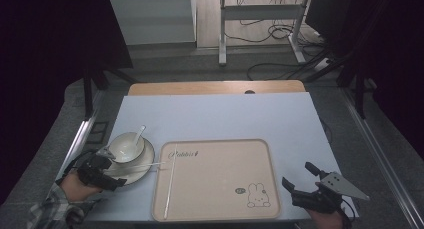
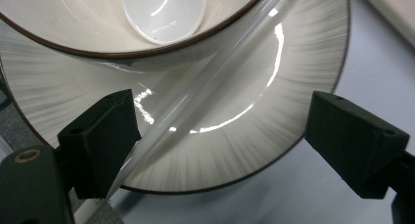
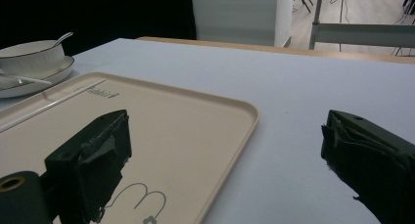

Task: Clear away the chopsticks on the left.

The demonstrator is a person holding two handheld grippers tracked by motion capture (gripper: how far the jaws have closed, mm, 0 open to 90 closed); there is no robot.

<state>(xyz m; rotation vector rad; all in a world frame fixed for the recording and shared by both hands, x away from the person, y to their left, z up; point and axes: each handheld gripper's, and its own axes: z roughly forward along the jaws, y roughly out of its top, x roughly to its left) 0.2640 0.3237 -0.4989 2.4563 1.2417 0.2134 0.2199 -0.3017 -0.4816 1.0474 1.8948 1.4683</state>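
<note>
L gripper (image 2: 220,141) hanging wide apart over chopstick (image 2: 205,87) lying across plate (image 2: 293,87); could roll off. R gripper (image 3: 225,160) released, idling.

The high view looked forward and down from above the near edge of the table (image 1: 215,114). The left gripper view sat very close over the plate (image 2: 274,131) and bowl (image 2: 98,33), facing down. The right gripper view looked low across the tray (image 3: 186,121), sharing plate and bowl with the others.
</note>
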